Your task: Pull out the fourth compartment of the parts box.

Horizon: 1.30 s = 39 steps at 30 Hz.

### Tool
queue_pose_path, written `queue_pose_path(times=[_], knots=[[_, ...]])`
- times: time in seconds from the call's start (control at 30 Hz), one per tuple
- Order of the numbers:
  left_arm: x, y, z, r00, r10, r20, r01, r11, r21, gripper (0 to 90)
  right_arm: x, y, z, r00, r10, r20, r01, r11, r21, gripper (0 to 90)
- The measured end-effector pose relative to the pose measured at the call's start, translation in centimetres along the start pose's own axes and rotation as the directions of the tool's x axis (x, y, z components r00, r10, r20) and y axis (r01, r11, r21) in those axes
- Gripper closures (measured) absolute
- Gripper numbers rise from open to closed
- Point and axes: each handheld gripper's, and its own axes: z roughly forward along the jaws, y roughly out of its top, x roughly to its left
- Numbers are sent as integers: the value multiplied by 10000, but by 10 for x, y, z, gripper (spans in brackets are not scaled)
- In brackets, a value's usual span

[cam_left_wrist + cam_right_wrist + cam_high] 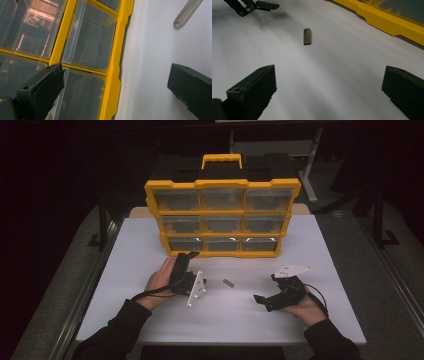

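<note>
A yellow organizer case (222, 215) with clear drawers stands upright at the far side of the white table (125, 265), and a small metal piece (228, 282) lies flat on the table in front of it, between the two grippers and touching neither. The left gripper (191, 255), jaws spread wide and holding nothing, points at the lower left corner of the case, one jaw lying against the edge of a clear drawer (90, 42). The right gripper (256, 298) rests low near the table to the right of the metal piece, aimed toward it, its jaws likewise wide apart and empty.
</note>
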Motion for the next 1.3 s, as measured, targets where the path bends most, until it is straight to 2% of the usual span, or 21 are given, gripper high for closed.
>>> queue_pose_path(times=[0.33,0.6,0.8,1.2,1.23,1.3], knots=[[-5,-2,1,9981,597,-152,-593,9980,199,2,1,-1,1,10000,-14,-7,14,10000,85,0],[-5,-1,1,9964,786,-318,-778,9967,248,2,1,-1,0,10000,18,-38,-18,10000,-64,0],[-6,-1,1,9941,965,-496,-953,9951,252,2,5,-2,-2,9993,-206,320,210,9997,-135,0],[-7,0,-1,9866,1412,-820,-1392,9898,293,3,6,0,-4,9999,68,-92,-68,10000,23,0],[-8,0,-1,9835,1566,-901,-1542,9875,325,2,6,0,-4,9999,47,-129,-47,10000,49,0],[-8,0,-1,9823,1627,-926,-1602,9865,338,2,6,0,-4,9999,-5,-112,6,10000,30,0]])
